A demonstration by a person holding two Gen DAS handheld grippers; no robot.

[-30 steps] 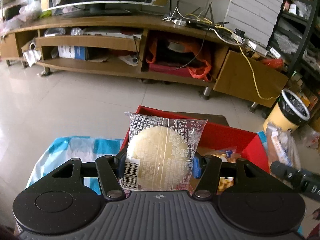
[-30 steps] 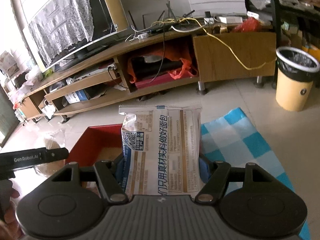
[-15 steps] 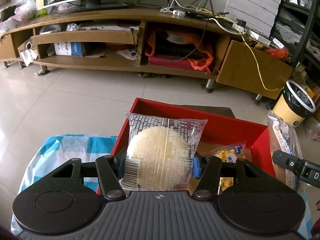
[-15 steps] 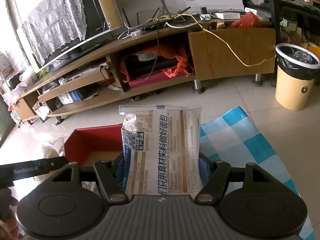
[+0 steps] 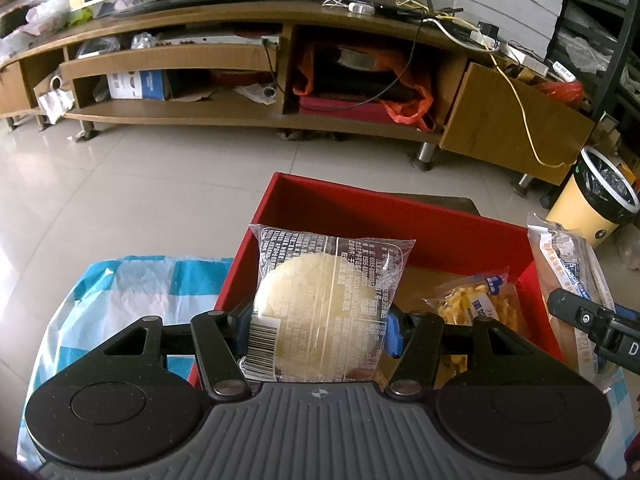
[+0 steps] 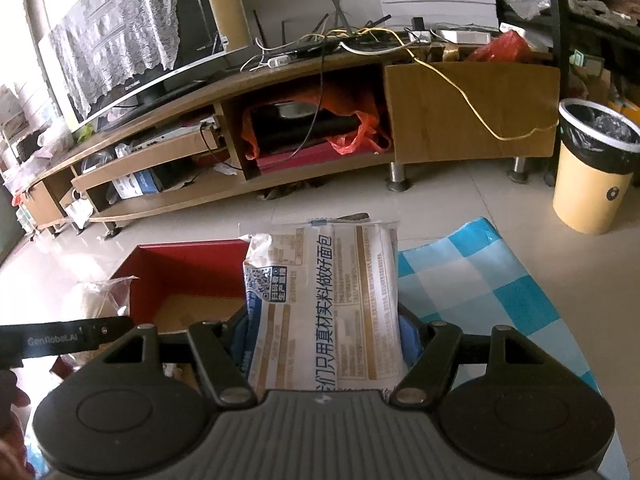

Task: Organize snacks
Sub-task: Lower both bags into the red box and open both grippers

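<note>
My left gripper (image 5: 318,330) is shut on a clear packet holding a round pale cake (image 5: 320,308), held over the left side of the red box (image 5: 400,220). Inside that box lies a packet of yellow snacks (image 5: 476,304). My right gripper (image 6: 324,336) is shut on a white bread packet with blue print (image 6: 324,300), held above the red box's (image 6: 180,264) right side. The bread packet (image 5: 572,276) and the right gripper's finger show at the right edge of the left wrist view. The cake packet (image 6: 100,304) and the left gripper's finger show at the left of the right wrist view.
The box stands on a blue and white checked cloth (image 6: 480,280) (image 5: 132,280). Beyond is a tiled floor, a long wooden TV stand (image 5: 280,60) with clutter and cables, and a yellow bin with a black liner (image 6: 592,168) at the right.
Both grippers have sunk toward the red box with their packets still held. More of the box's inside and the yellow snack packet now shows.
</note>
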